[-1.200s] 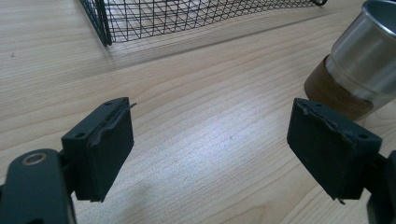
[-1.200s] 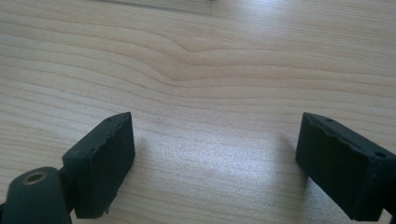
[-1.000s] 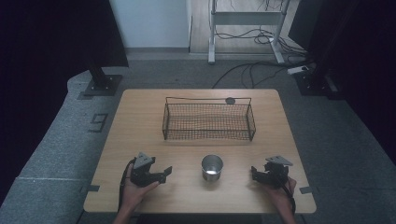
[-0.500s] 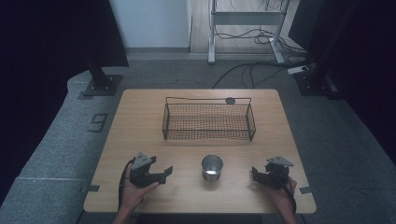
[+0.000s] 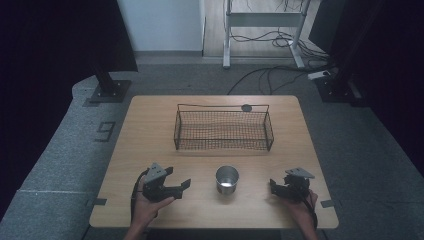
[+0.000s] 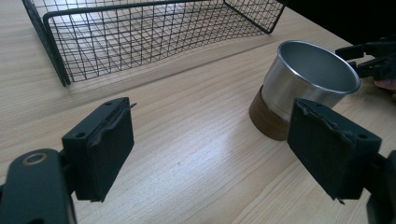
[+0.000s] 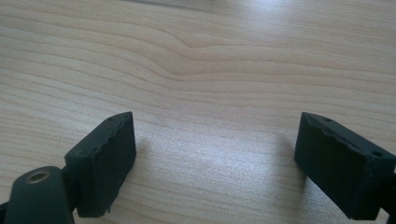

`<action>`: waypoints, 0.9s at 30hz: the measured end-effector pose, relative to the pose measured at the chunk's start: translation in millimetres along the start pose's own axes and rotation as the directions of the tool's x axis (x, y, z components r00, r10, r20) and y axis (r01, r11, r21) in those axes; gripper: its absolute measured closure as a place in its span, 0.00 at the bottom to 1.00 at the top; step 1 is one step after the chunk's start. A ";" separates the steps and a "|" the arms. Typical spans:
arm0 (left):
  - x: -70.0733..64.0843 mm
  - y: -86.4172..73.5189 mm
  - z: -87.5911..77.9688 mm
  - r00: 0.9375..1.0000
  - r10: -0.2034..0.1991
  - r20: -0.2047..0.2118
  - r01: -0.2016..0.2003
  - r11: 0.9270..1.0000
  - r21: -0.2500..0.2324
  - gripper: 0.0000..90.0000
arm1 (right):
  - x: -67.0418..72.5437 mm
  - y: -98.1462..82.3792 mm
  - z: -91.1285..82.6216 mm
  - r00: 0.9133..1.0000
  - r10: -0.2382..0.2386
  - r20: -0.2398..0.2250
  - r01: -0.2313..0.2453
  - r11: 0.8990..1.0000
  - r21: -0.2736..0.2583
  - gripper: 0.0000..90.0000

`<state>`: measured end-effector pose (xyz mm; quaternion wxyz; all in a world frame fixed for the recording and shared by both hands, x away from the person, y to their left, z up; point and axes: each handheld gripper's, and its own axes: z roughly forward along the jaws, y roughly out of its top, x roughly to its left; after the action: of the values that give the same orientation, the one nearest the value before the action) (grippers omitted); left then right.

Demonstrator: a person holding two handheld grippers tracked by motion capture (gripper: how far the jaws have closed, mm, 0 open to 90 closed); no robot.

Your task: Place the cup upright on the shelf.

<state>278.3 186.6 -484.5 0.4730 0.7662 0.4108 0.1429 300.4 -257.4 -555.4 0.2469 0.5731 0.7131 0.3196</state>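
Wooden desk (image 5: 150, 130) at frame centre carries the metal cup (image 5: 227, 179), lower middle. Left claw (image 6: 210, 149) and right claw (image 7: 215, 158) gape wide, empty. Closing off-centre would probably tip the cup.

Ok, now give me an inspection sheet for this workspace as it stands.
Surface: wooden table, bare wood, no spills seen.
Job's things: metal cup, upright, near the front edge, untouched; wire basket behind it, nothing seen in it.
Clutter: small dark disc behind the basket.
Grippers: left gripper and right gripper either side of the cup, both open, holding nothing.
Cables: floor cables beyond the table.
Surroundings: grey floor, dark curtains, stand base.
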 end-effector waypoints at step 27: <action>-30.4 20.3 25.3 0.996 0.043 0.084 -0.046 0.998 0.031 0.15 | -0.1 0.2 0.2 1.000 -0.001 0.000 0.001 1.000 0.000 0.14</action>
<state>284.8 143.6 -475.2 0.4740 0.7880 0.3758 0.1144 300.7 -257.4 -555.4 0.2471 0.5728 0.7133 0.3196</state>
